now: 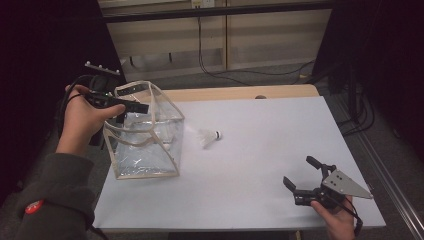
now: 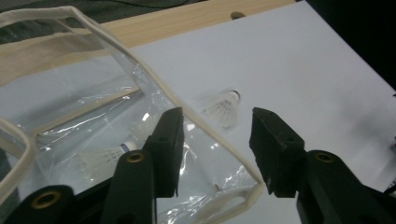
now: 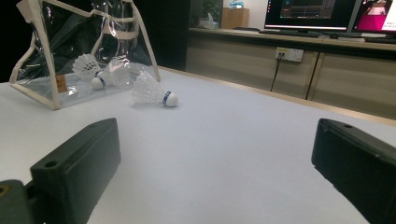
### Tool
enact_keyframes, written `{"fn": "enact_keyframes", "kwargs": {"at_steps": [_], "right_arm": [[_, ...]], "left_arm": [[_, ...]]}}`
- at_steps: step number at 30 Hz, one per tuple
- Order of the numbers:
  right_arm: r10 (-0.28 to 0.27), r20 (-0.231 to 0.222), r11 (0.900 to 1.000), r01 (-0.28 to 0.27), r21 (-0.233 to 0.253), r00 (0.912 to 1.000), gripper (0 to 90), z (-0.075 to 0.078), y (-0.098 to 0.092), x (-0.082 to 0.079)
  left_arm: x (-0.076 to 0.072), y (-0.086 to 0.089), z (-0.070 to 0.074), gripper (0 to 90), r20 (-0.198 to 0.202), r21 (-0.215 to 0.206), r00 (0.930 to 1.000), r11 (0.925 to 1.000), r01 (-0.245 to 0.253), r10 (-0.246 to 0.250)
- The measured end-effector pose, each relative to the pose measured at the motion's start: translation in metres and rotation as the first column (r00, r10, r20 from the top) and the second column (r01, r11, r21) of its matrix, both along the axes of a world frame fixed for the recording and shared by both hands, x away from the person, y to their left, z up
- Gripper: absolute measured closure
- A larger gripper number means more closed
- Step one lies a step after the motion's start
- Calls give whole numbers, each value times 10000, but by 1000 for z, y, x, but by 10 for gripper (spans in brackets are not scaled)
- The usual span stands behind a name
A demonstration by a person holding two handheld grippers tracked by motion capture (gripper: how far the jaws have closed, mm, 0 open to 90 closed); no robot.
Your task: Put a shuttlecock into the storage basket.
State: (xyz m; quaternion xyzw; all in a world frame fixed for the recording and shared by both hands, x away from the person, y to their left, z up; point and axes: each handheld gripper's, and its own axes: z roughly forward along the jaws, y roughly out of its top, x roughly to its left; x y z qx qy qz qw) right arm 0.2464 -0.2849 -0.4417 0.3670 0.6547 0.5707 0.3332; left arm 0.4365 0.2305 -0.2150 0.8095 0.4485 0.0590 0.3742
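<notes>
Jaws of left gripper point(image 2: 215, 122) spread wide, set astride the cream-trimmed top rim of the bag point(image 2: 70, 93), one jaw over the clear wall and one outside it; nothing pinched yet. Held up at the bag's mouth, probably to catch the rim and keep the opening propped toward the loose shuttlecock point(image 1: 210, 136). In the high view, left gripper point(image 1: 135, 106) at the far upper edge of the bag point(image 1: 145, 140), hand wrapped around its handle.

Jaws of right gripper point(image 3: 215, 172) likewise spread, empty, low over the white table point(image 1: 260, 150), well apart from the bag on its open side. In the high view, right gripper point(image 1: 298, 170) turned toward the bag. Aimed along the tabletop at the loose shuttlecock point(image 3: 152, 93), judged to be lined up for a grab.

Loose shuttlecock on its side just beside the bag's mouth, cork end pointing away from the bag, feathers toward it; seen between the left jaws point(image 2: 224, 106) beyond the rim. At least one packed shuttlecock point(image 3: 88, 67) already inside the bag point(image 3: 45, 70), lying on the bottom wall, also visible through the plastic point(image 2: 105, 156).

Bag tipped on its side, mouth facing the loose shuttlecock, presumably for easy sliding in. Judged step: fetching the last one and dropping it into the held-open bag.
</notes>
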Motion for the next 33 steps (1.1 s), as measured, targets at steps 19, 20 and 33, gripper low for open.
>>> {"fn": "enact_keyframes", "kwargs": {"at_steps": [19,20,33], "right_arm": [[-3,43,10000,3,-10,10000,15,1,-1,0],[-2,68,10000,2,-25,10000,15,1,-1,0],[-6,62,10000,6,-7,10000,15,1,-1,-1]], "left_arm": [[-2,-31,3,299,88,-518,9991,9978,407,-403],[-2,-34,3,300,88,-577,9989,9973,466,-461],[-1,-61,-4,183,-2,-554,9979,9964,639,-640]]}}
